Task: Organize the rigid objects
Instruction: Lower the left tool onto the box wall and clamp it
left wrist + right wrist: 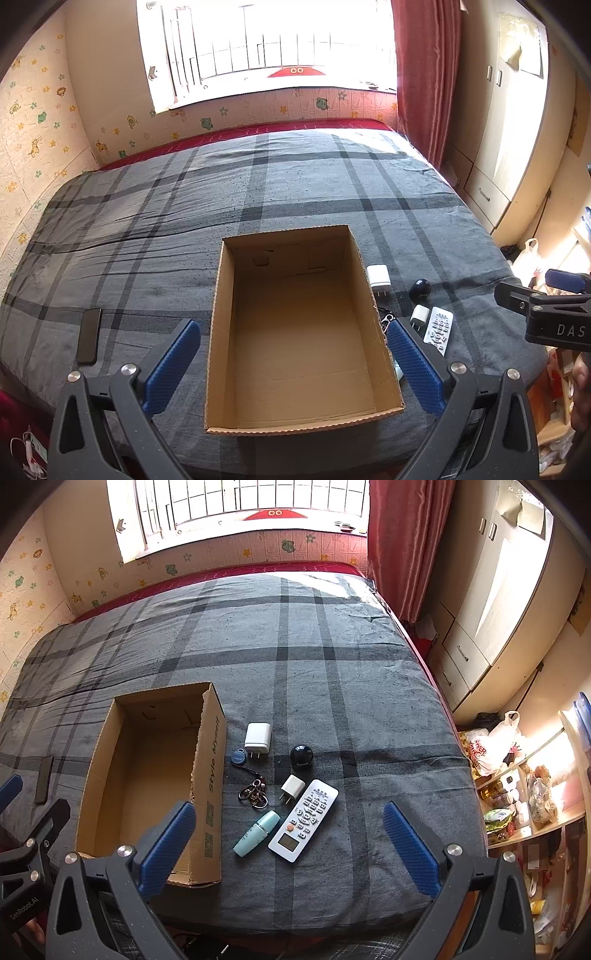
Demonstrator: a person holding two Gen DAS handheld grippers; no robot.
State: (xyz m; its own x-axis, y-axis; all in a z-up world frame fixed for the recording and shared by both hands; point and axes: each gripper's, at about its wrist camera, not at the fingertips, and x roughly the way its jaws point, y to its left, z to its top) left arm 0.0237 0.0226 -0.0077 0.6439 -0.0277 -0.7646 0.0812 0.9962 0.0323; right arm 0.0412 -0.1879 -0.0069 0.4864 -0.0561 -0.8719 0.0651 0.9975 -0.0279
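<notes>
An open, empty cardboard box (218, 332) (212, 775) lies on the bed. To its right lie a large white charger (258, 737) (378, 277), a blue key fob with a keyring (255, 792), a dark ball (301, 755) (421, 287), a small white charger (291, 787) (420, 315), a white remote (304, 819) (439, 328) and a light-blue tube (257, 832). My left gripper (293, 365) is open and empty above the box's near end. My right gripper (290, 849) is open and empty above the tube and remote.
A black phone (89, 335) (43, 779) lies on the grey plaid bedcover (295, 184) left of the box. A wall is on the left, a window behind, and a wardrobe (491, 602) and cluttered shelves (524, 812) on the right.
</notes>
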